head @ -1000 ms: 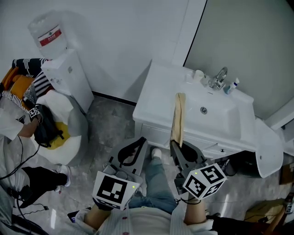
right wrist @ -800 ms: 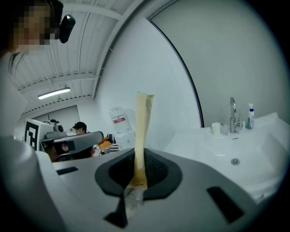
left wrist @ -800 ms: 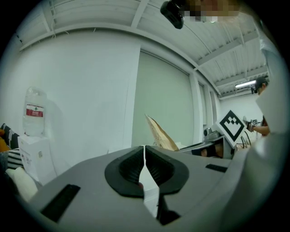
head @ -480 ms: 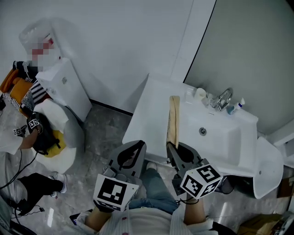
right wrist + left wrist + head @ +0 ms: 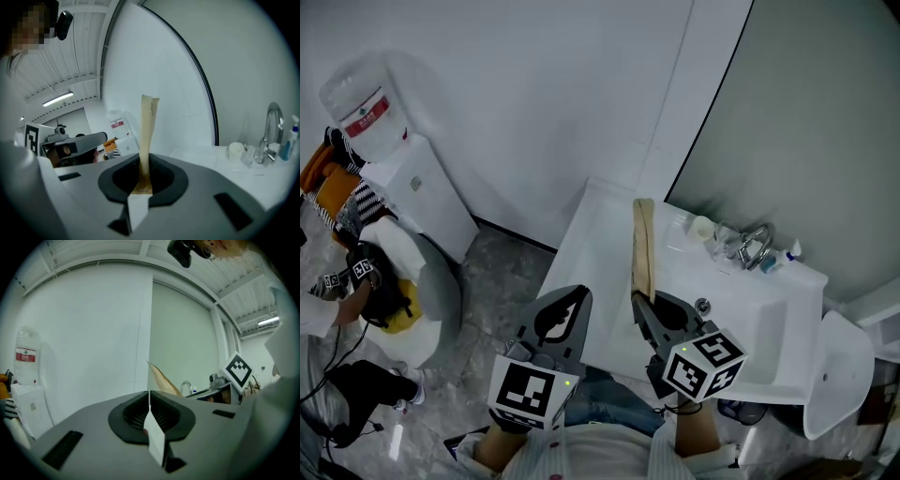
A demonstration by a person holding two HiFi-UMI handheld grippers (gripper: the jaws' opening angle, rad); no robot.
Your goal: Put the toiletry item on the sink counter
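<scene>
A long flat beige packet (image 5: 642, 251) stands upright in my right gripper (image 5: 639, 300), which is shut on its lower end. Its top reaches over the left part of the white sink counter (image 5: 592, 239). In the right gripper view the packet (image 5: 148, 136) rises from between the jaws of that gripper (image 5: 142, 165), with the counter (image 5: 206, 152) beyond it. My left gripper (image 5: 579, 292) hangs beside it to the left, in front of the counter's edge, shut and empty. The left gripper view shows the left gripper (image 5: 149, 401) with its jaws pressed together and the packet (image 5: 161, 379) off to the right.
On the counter's back edge stand a chrome faucet (image 5: 756, 246), a white cup (image 5: 701, 228) and a small blue bottle (image 5: 788, 253); the basin (image 5: 748, 309) lies right of the packet. A water dispenser (image 5: 411, 183) and a person's hand (image 5: 356, 272) are at the left.
Both grippers and the packet have come closer to the sink counter; the packet's top now stands over the counter's left part. Both grips are unchanged.
</scene>
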